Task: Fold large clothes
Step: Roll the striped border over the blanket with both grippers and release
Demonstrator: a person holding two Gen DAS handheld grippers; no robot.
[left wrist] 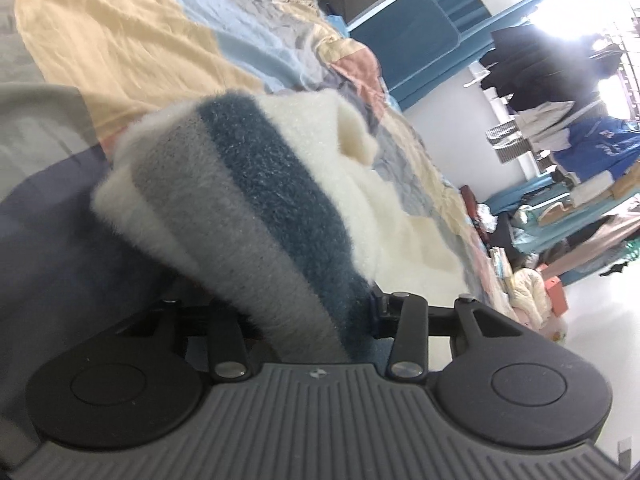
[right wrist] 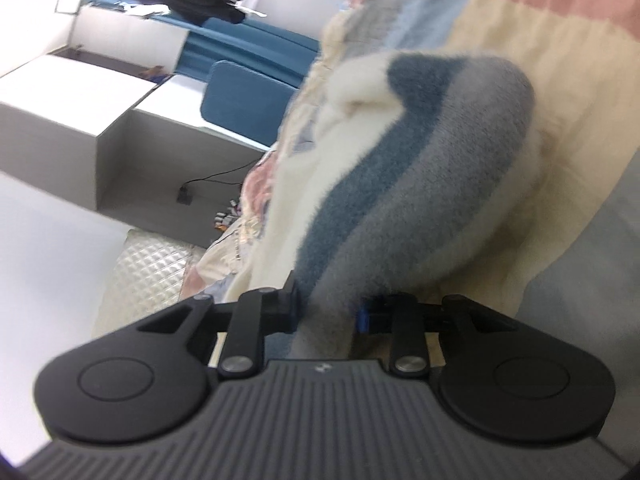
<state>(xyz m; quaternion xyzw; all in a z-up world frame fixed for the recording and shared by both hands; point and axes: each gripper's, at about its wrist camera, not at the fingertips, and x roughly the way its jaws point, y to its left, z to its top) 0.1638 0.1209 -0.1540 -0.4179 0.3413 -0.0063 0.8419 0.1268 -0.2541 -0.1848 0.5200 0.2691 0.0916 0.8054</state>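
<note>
With each hand-held gripper, left (left wrist: 308,320) and right (right wrist: 326,312), clamped on the fuzzy striped garment (left wrist: 256,184), the lift has begun; next, carry both held edges forward together across the bed (left wrist: 120,52).

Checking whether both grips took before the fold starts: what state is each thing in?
Left gripper: shut on the fuzzy striped garment.
Right gripper: shut on the same garment.
Fuzzy striped garment: bunched, one end raised off the bed.
Patchwork bedspread: spread out, wrinkled.
</note>
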